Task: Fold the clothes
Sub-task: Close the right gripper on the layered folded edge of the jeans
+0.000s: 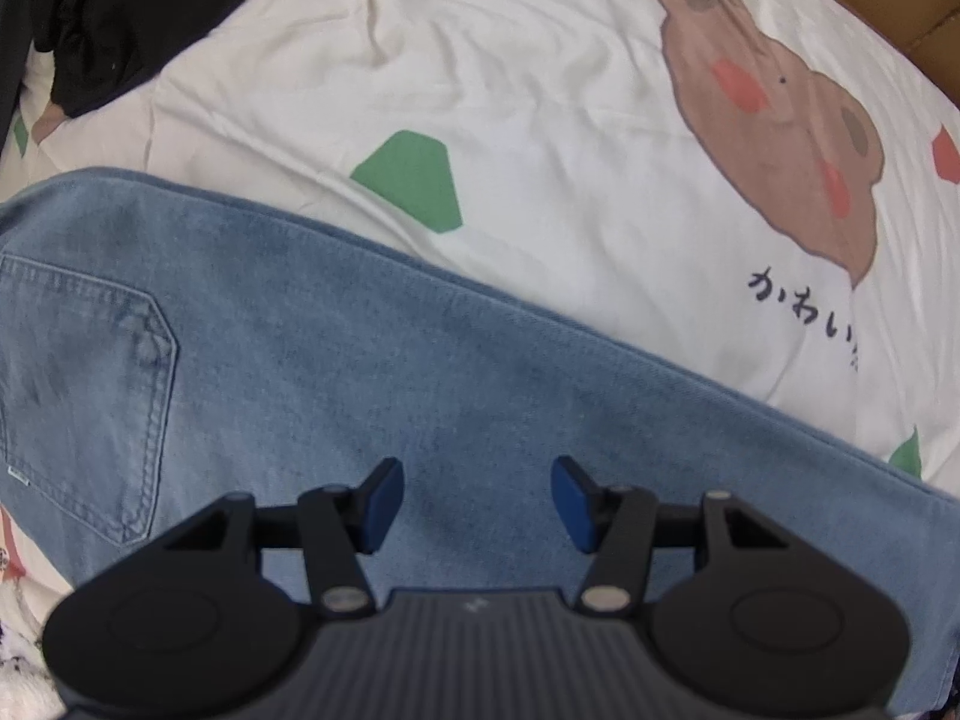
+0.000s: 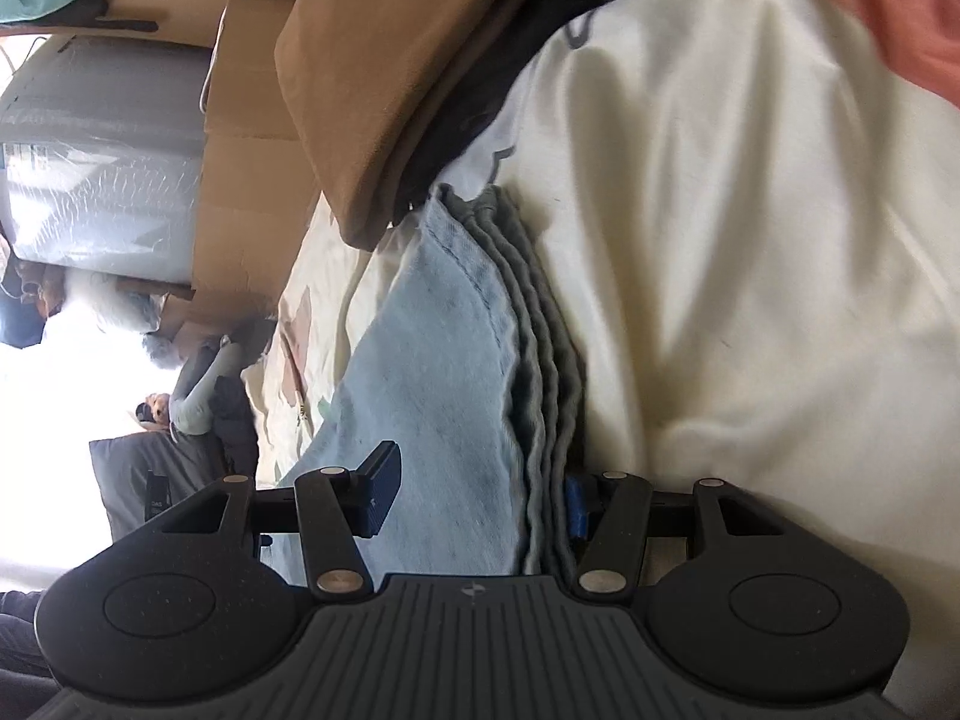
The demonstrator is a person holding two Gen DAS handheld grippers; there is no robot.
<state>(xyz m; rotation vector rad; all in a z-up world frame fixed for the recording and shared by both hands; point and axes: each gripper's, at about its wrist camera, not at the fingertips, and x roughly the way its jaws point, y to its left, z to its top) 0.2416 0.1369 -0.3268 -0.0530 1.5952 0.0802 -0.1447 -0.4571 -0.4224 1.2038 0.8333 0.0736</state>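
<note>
surroundings: black garment (image 1: 114, 12) lying at 11 o'clock on printed sheet (image 1: 540, 90); brown cushion (image 2: 408, 60) overhanging the jeans (image 1: 360, 372).
left gripper (image 1: 477, 501): being held wide above denim.
right gripper (image 2: 480, 501): spread around folded jeans edge; far finger half hidden.

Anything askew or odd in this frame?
Nothing damaged or spilled. The jeans lie slantwise across the bedsheet, with a black garment heaped at its corner. The left gripper hovers open above the denim.

light: soft, even on the white cartoon bedsheet (image 1: 540, 90) | glare: blowing out white at right view's left | edges: bending, blurring
</note>
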